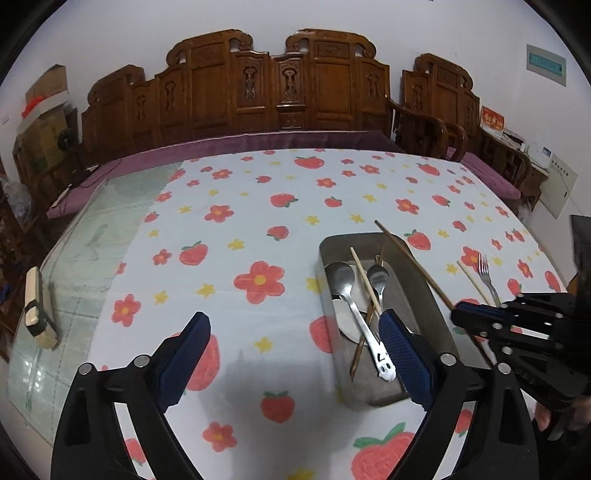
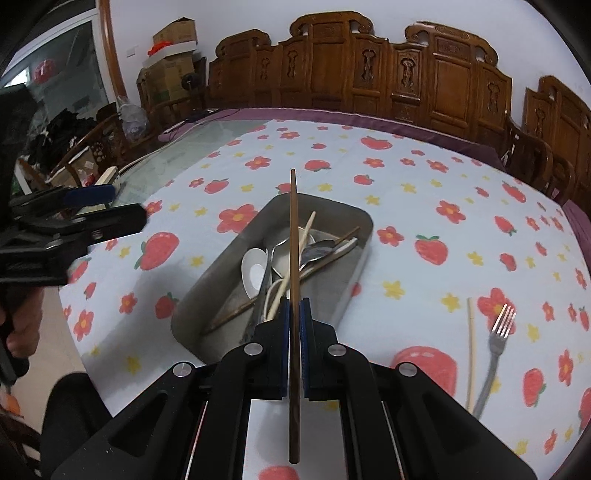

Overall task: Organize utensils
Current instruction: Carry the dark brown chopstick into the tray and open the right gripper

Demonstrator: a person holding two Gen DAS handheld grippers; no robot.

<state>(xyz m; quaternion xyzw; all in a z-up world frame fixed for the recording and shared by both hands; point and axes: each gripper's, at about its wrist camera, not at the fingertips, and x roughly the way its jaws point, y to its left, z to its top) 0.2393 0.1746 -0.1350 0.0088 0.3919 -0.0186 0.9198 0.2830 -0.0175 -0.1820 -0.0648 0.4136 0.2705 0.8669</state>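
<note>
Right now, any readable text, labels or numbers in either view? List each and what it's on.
None can be read.
Green wall sign: lettering blurred.
Red card: yellow characters, too blurred to read.
Cardboard boxes: print too small.
White wall panel: marks too small.
Spoon handle: cutouts only, no text.

A tray [image 2: 354,291] sits on the table [image 2: 406,206] toward its near edge, with spoons [image 2: 255,269] and chopsticks [image 2: 308,229] lying crossed inside it. Right of the tray, apart from it, a fork [image 2: 495,347] and one chopstick [image 2: 471,350] lie side by side (chopstick nearer the tray). Chairs [image 2: 369,66] stand behind the far edge
</note>
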